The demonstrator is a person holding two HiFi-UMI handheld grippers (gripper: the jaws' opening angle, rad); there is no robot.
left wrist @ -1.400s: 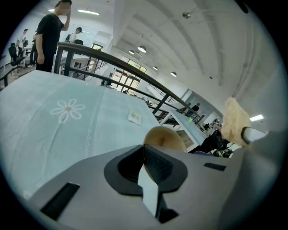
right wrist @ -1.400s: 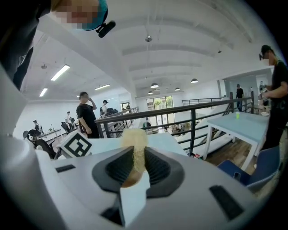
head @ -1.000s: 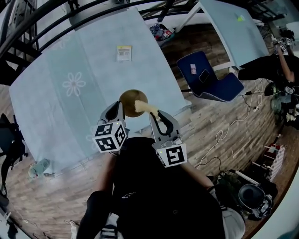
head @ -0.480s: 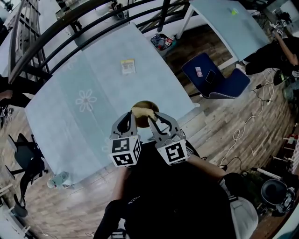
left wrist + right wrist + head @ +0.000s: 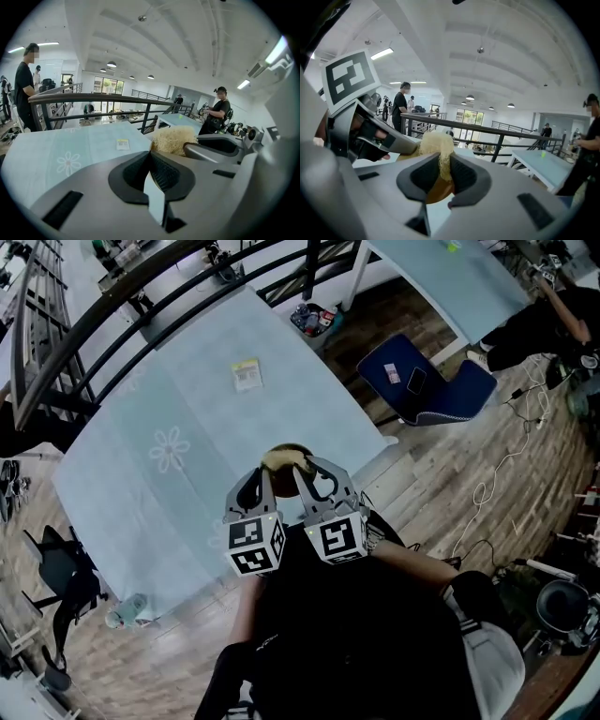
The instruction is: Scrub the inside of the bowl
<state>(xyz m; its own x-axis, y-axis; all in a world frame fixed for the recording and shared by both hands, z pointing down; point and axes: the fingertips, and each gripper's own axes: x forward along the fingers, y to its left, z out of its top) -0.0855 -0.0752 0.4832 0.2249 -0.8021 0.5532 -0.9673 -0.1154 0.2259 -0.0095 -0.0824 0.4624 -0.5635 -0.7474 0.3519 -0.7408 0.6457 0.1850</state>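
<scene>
A brown bowl (image 5: 292,454) is near the table's front edge, just ahead of both grippers. My left gripper (image 5: 261,486) is shut on its near rim; in the left gripper view the jaws (image 5: 151,157) meet and hide almost all of the bowl. My right gripper (image 5: 314,479) is shut on a pale yellow fibrous scrubber (image 5: 280,461) that lies over the bowl's inside. In the right gripper view the scrubber (image 5: 436,143) sticks up between the jaws (image 5: 443,164), with the bowl (image 5: 438,190) below it and the left gripper (image 5: 379,136) coming in from the left.
The table (image 5: 169,409) has a pale blue cloth with flower prints and a small yellow-white card (image 5: 247,377) at its far side. Behind it runs a dark railing (image 5: 141,306). A blue chair (image 5: 422,390) and a second table (image 5: 450,277) stand to the right, with people nearby.
The two grippers have come closer together. The scrubber has moved left, from the bowl's right rim to over its inside. The head camera has shifted.
</scene>
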